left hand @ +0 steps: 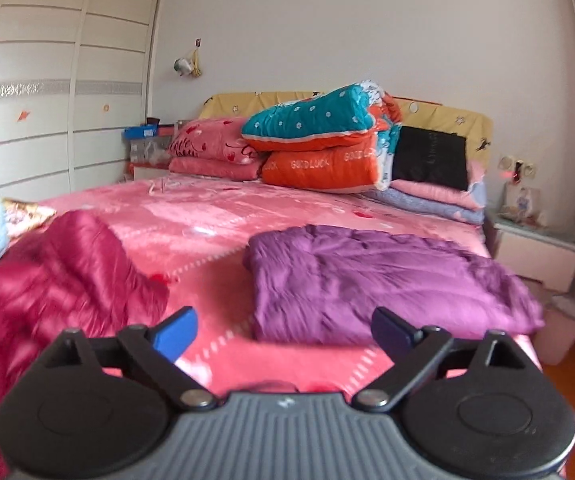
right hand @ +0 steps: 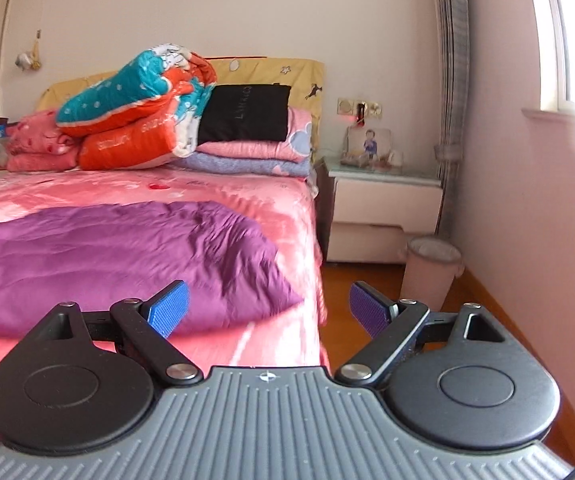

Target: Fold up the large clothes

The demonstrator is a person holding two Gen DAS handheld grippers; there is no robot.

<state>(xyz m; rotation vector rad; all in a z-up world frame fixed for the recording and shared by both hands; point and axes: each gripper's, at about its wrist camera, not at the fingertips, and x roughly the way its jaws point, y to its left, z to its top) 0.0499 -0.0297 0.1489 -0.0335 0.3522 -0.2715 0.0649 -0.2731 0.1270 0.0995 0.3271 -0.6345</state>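
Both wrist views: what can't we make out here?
- Red jacket: left wrist view, blurred and cut off by the left edge; folded or not, can't tell.
- Purple jacket: near edge hidden behind the left tongs; in the right wrist view, behind the right tongs.
- Lettering on the black cushion: too small to read.
- Photo on the nightstand: too small.

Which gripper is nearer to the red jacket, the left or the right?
Left. The left gripper is open just right of the red jacket. The right gripper is open at the bed's right edge, beyond the purple jacket.
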